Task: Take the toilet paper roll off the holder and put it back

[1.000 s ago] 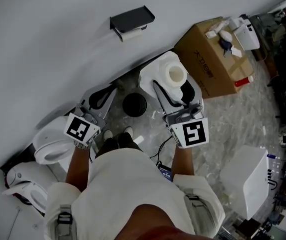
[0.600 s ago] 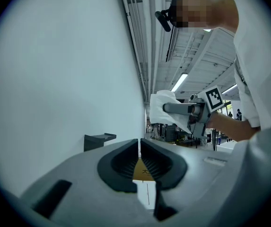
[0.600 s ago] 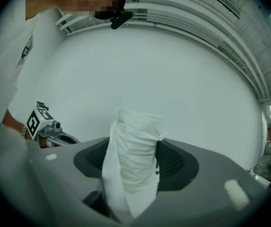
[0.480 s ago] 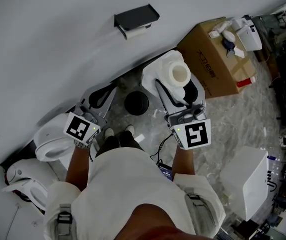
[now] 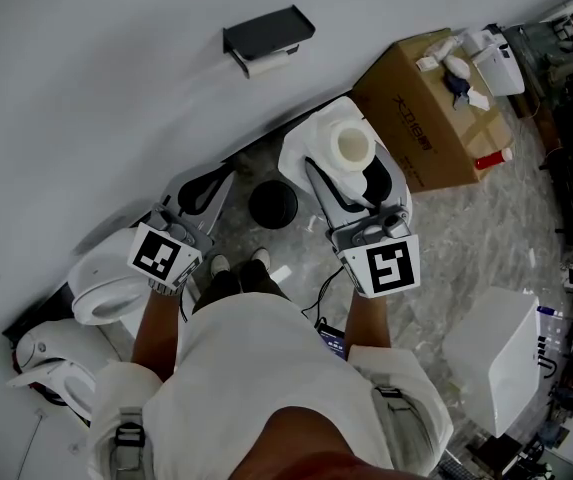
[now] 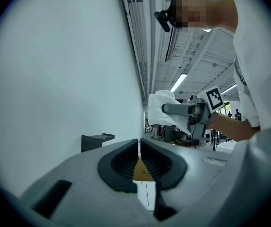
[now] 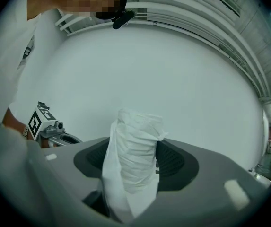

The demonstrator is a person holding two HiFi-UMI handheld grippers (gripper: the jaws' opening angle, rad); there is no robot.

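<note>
Right gripper view: right tool (image 7: 134, 161) clamped on toilet paper roll (image 7: 136, 129), well off holder (image 5: 266, 36). Left tool (image 6: 139, 148) closed, empty. Yet to rehang.

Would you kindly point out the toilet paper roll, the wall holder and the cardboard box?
toilet paper roll (image 5: 353, 149), head view, its round end face.
wall holder (image 5: 269, 33), head view, its dark top plate.
cardboard box (image 5: 434, 118), head view, its printed brown face.

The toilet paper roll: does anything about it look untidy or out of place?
Yes. The roll is off the holder, clamped in the right gripper. Its outer sheets are loose and crumpled, and a flap of paper hangs down its side.
</note>
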